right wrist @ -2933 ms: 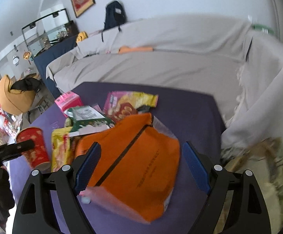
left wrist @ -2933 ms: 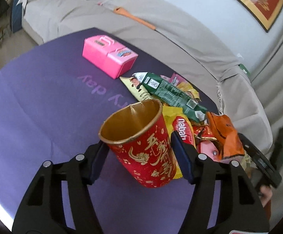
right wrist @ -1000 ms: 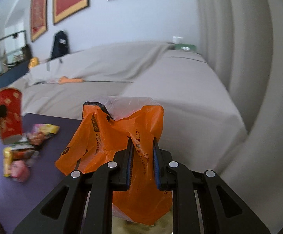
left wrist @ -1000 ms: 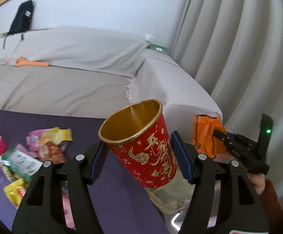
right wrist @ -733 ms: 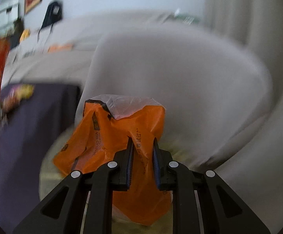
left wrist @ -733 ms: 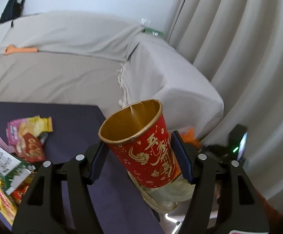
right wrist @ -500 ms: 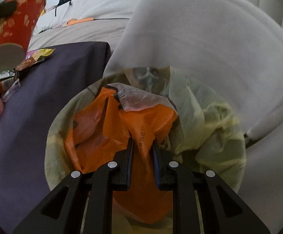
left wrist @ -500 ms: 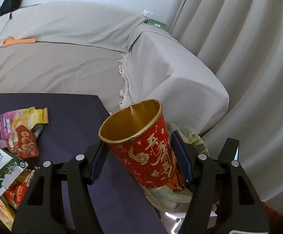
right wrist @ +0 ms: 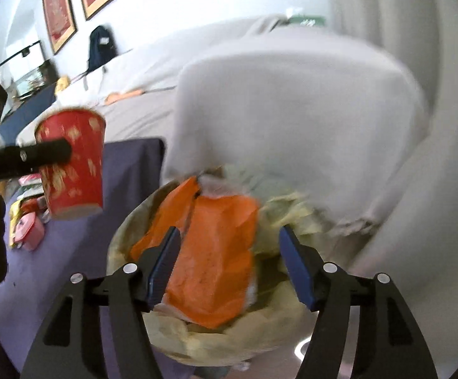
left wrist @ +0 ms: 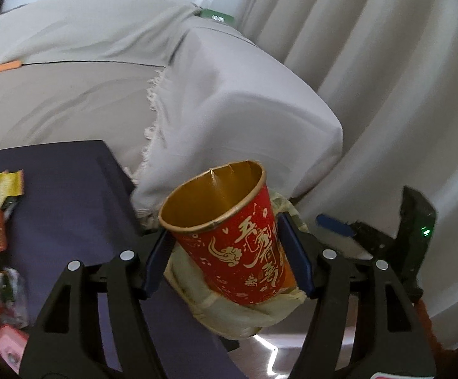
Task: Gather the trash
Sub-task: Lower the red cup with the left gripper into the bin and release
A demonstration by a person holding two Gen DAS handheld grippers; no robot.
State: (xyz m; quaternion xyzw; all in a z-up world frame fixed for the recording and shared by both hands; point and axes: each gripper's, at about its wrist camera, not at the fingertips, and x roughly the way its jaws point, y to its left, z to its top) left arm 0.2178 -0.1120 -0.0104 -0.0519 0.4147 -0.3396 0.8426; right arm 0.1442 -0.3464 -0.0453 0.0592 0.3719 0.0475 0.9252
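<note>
While the right gripper point(right wrist: 225, 263) had just spread its fingers, releasing the orange wrapper point(right wrist: 211, 252) into the bin point(right wrist: 203, 350) beneath them, the left gripper point(left wrist: 225, 259) gripped the red cup point(left wrist: 229, 243); next, likely, lower and release it there.

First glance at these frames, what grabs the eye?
The red paper cup with gold lettering, clamped in the left gripper and held just above the lined trash bin beside the purple table. Next, the orange wrapper lying in the bin, below the right gripper, whose jaws have just been opening and no longer touch it.
</note>
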